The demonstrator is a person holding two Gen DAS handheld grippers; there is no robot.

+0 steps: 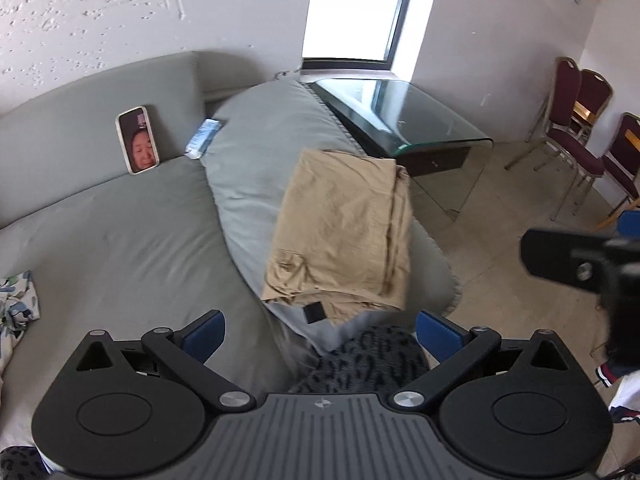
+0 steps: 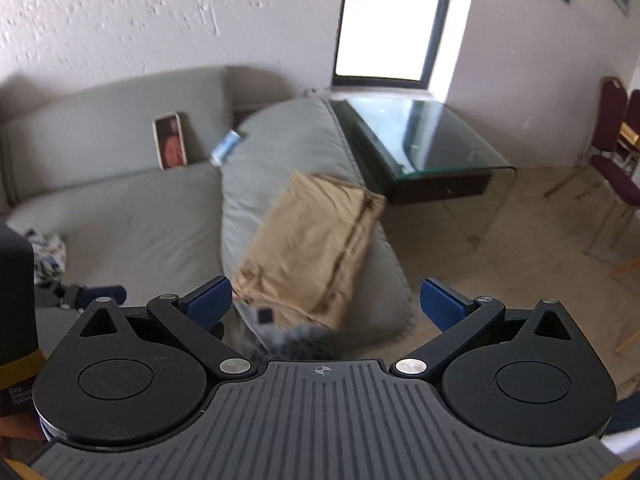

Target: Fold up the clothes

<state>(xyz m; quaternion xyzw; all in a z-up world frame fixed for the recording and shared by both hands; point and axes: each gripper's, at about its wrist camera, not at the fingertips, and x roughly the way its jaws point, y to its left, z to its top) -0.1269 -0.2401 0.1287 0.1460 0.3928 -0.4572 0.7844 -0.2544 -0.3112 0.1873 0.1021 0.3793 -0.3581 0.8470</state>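
A folded tan garment with a side pocket lies on a grey cushion at the sofa's right end. My left gripper hovers above and short of the garment's near edge, jaws wide open with nothing between the blue pads. My right gripper also stands open and empty, back from the same near edge. Part of the right gripper shows at the right edge of the left wrist view. A blue pad of the left gripper shows low on the left in the right wrist view.
The grey sofa holds a propped phone, a small packet and a patterned cloth at its left. A glass table stands right of the cushion, maroon chairs beyond. Dark spotted fabric lies below the garment.
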